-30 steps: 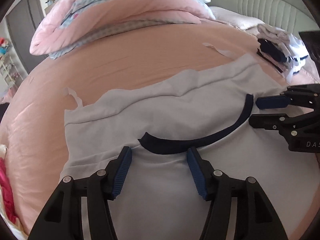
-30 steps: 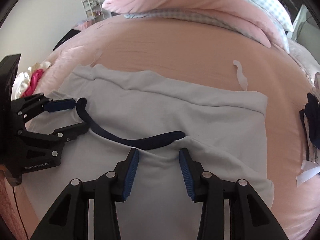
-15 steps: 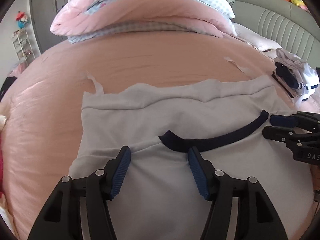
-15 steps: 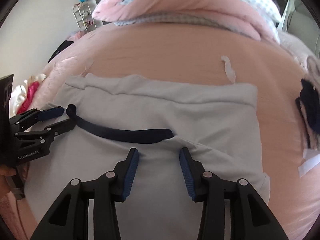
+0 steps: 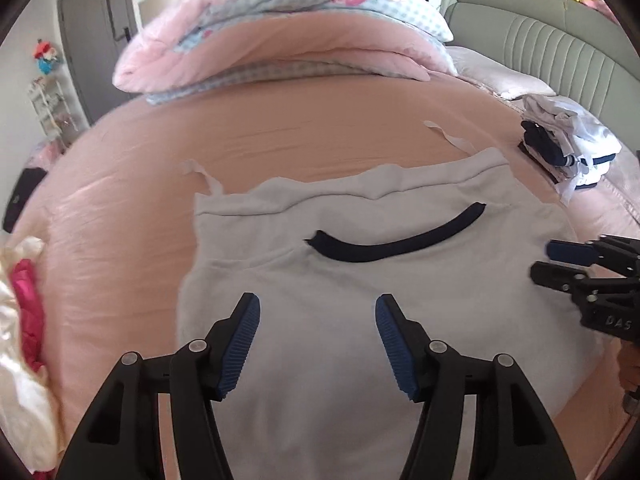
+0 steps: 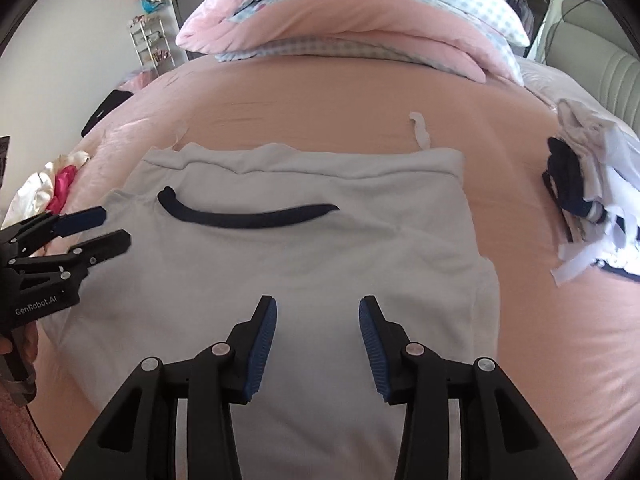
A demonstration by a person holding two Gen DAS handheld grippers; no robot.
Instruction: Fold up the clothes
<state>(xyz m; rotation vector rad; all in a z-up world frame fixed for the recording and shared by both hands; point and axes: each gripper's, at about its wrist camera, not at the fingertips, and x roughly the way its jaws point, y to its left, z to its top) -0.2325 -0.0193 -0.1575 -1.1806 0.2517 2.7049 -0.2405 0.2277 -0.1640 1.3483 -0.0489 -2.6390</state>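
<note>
Left wrist view: a folded white shirt (image 5: pixel 360 280) with a navy collar (image 5: pixel 400 240) lies flat on the pink bed (image 5: pixel 280 128). The left gripper (image 5: pixel 318 336) and right gripper (image 6: pixel 318 338) hover above the shirt, jaws parted and empty.

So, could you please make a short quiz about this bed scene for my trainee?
1. True or false: the left tool is shut on the white shirt.
2. What colour is the shirt's collar band?
   A. red
   B. dark navy
   C. green
3. Seen from the right wrist camera, on which side of the shirt does the pile of clothes lie?

Key:
1. False: both the left tool and the right tool stand open, holding nothing.
2. B
3. The right side, on the pink bedsheet.
</note>
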